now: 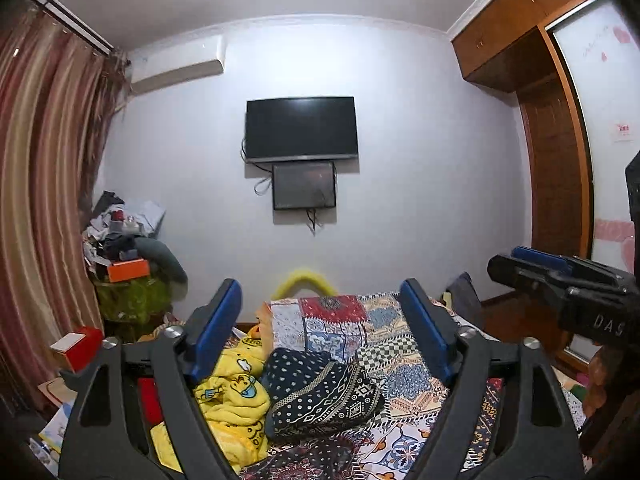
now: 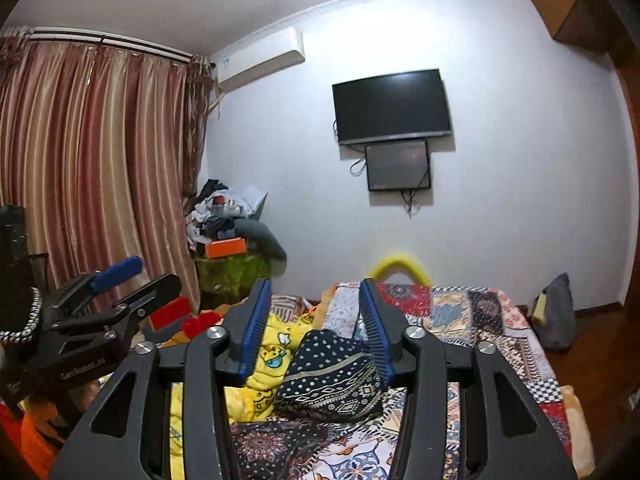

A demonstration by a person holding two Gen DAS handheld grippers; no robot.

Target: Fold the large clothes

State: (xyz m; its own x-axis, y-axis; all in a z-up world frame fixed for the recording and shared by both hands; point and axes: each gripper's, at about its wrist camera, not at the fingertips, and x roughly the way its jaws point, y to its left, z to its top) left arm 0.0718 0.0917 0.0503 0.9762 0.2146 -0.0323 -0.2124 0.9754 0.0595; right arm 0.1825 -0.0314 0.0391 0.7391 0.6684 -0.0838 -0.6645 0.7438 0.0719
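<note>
Dead centre on the bed sits the dark patterned garment point(image 1: 320, 392), navy with white dots and diamond bands, bunched into a loose mound on the patchwork bedspread point(image 1: 384, 328). From the right wrist camera it lies just ahead at 12 o'clock point(image 2: 332, 380), between the two blue pads. At its 9 o'clock, touching it, a yellow cartoon blanket point(image 1: 232, 396) is crumpled along the bed's edge.

Left gripper point(image 1: 320, 300) is held above the bed with its jaws spread wide, nothing between them. Right gripper point(image 2: 316, 292) also has its jaws apart, a narrower gap, nothing pinched; the garment sits beyond the tips and below them. Each tool shows in the other's view: the right one at 3 o'clock of the left camera point(image 1: 560, 280), the left one at 9 o'clock of the right camera point(image 2: 116, 280).

Further out, a yellow curved tube point(image 1: 304, 278) pokes up past the far end of the bed. On the wall at 12 o'clock hangs a black TV point(image 1: 300, 128) with a smaller screen point(image 1: 304, 186) just beneath it. At 10 o'clock, striped curtains point(image 1: 44, 184), an air conditioner point(image 1: 176, 64) and a cluttered pile with an orange box point(image 1: 128, 270). At 2 o'clock, a wooden wardrobe point(image 1: 552, 152)
</note>
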